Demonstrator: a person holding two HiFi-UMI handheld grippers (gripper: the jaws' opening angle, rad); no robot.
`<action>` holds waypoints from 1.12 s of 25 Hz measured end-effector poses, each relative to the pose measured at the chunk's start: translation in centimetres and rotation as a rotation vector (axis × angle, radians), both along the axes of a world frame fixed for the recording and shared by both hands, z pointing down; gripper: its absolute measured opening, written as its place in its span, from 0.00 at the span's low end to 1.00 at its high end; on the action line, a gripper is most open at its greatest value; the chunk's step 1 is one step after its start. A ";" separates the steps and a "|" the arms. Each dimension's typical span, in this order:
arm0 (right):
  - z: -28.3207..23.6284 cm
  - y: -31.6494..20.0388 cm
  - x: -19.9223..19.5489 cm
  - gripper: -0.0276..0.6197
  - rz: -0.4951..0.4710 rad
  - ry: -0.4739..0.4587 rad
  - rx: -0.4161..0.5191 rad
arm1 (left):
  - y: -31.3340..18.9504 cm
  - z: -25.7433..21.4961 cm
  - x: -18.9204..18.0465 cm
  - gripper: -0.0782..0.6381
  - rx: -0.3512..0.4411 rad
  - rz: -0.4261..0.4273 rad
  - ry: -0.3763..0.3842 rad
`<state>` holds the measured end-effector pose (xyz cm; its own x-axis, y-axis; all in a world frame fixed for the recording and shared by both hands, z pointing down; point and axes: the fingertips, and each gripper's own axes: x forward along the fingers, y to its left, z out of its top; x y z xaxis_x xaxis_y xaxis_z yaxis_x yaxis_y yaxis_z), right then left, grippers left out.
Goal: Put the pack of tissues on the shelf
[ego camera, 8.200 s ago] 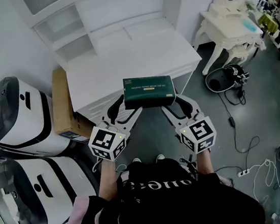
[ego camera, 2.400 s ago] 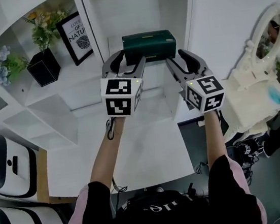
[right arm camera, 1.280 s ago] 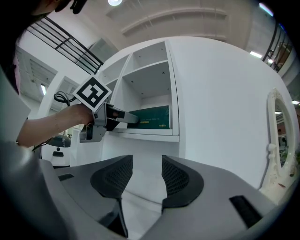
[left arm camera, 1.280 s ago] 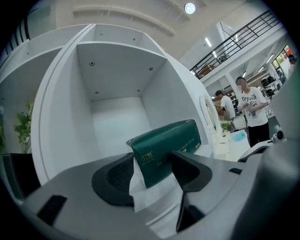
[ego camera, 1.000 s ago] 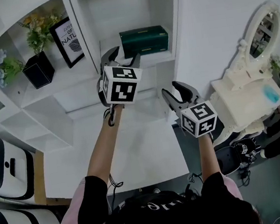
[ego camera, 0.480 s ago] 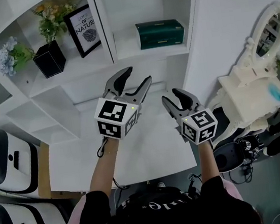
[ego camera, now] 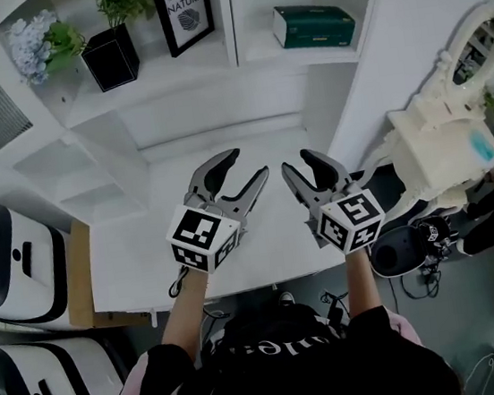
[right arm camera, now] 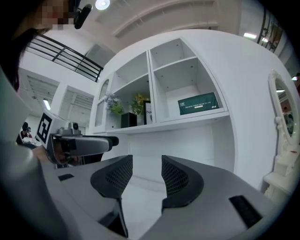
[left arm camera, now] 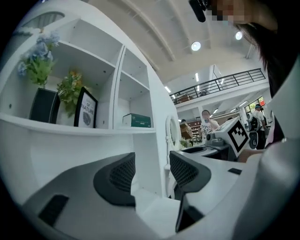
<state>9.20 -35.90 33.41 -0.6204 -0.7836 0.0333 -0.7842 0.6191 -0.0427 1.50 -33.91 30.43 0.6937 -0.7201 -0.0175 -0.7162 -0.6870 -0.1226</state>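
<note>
Left gripper [ego camera: 245, 165]: we are closing its jaws, which are standing apart with nothing between them. Right gripper [ego camera: 298, 160]: jaws are gaping a little narrower, bare air between the pads. We are holding both over the white desk top [ego camera: 137, 252] at frame centre. The pack of tissues [ego camera: 315, 26] is lying on the shelf [ego camera: 259, 44] at upper right, well apart from both grippers. A white upright [ego camera: 226, 14] is dividing it from the framed print [ego camera: 184, 11] and black planter [ego camera: 111, 56]. A dressing table [ego camera: 439, 144] is standing at the right edge.
</note>
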 end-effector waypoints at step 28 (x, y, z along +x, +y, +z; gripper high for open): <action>11.6 18.9 -11.0 0.37 0.035 0.020 -0.247 | 19.8 15.9 -12.6 0.23 -0.306 0.017 0.108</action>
<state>-1.82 -17.03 45.01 -0.5900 -0.7715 0.2381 -0.8074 0.5639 -0.1736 -11.07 -14.08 46.32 0.7116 -0.6916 0.1238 -0.7019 -0.6924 0.1670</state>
